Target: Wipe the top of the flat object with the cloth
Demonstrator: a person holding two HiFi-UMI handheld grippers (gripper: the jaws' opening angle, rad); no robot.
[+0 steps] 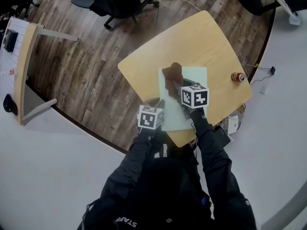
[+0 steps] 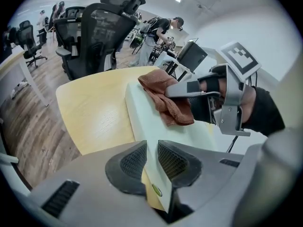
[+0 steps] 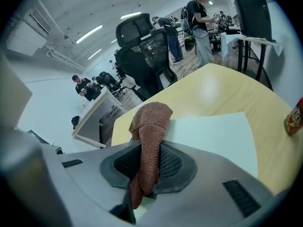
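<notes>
A pale green flat board (image 1: 194,78) lies on the round-cornered wooden table (image 1: 201,37). A brown cloth (image 1: 172,75) rests bunched on the board's far left part. My right gripper (image 1: 180,88) is shut on the cloth (image 3: 149,122), which runs up between its pads and spreads onto the board (image 3: 213,136). My left gripper (image 1: 156,104) is shut on the board's near left corner; in the left gripper view the board's edge (image 2: 147,112) sits between the pads (image 2: 132,162). There the right gripper (image 2: 182,90) holds the cloth (image 2: 165,98) on top.
A soda can (image 1: 237,76) stands near the table's right edge, also in the right gripper view as the can (image 3: 294,119). Black office chairs (image 1: 117,4) and a side desk (image 1: 24,56) stand beyond. Cables lie on the floor (image 1: 254,68). A person (image 3: 201,18) stands in the background.
</notes>
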